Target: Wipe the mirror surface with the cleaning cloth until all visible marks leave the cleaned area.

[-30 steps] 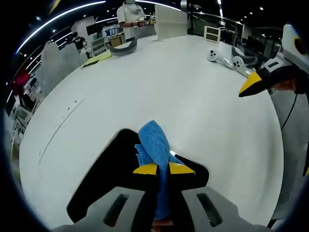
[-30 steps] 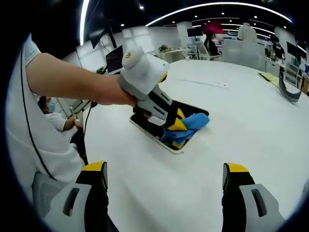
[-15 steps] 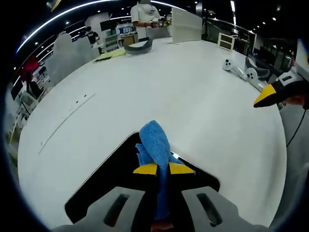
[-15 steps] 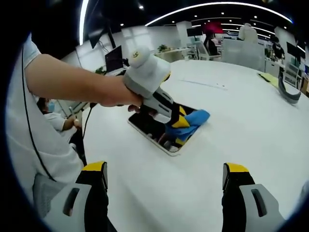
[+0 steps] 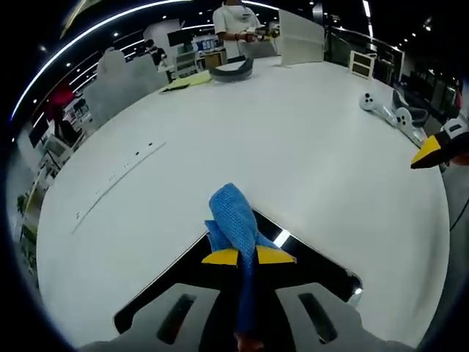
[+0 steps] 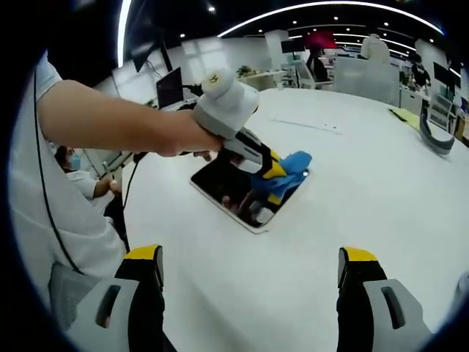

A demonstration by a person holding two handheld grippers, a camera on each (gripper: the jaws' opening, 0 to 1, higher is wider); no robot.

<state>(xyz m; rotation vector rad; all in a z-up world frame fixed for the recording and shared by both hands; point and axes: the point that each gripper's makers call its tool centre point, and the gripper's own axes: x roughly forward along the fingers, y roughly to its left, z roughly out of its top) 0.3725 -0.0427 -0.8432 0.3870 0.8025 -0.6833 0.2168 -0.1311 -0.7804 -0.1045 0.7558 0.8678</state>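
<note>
Lying flat on the white table (image 5: 308, 139), the mirror (image 6: 223, 183) is carrying the blue cloth (image 5: 233, 220) at its far edge; the left gripper (image 5: 247, 257) is pinching it; the right gripper (image 6: 249, 275) is gaping wide nearer the camera; the right gripper view is showing the person's arm (image 6: 110, 125) reaching across.

Grey, yellow-tipped hand-held gripper (image 6: 249, 273); seemingly white sleeve (image 6: 40, 169)

I'm in an open-plan office: a big white table (image 5: 293, 139), monitors (image 6: 170, 86) on desks, ceiling light strips (image 6: 293, 15), colleagues working nearby.
</note>
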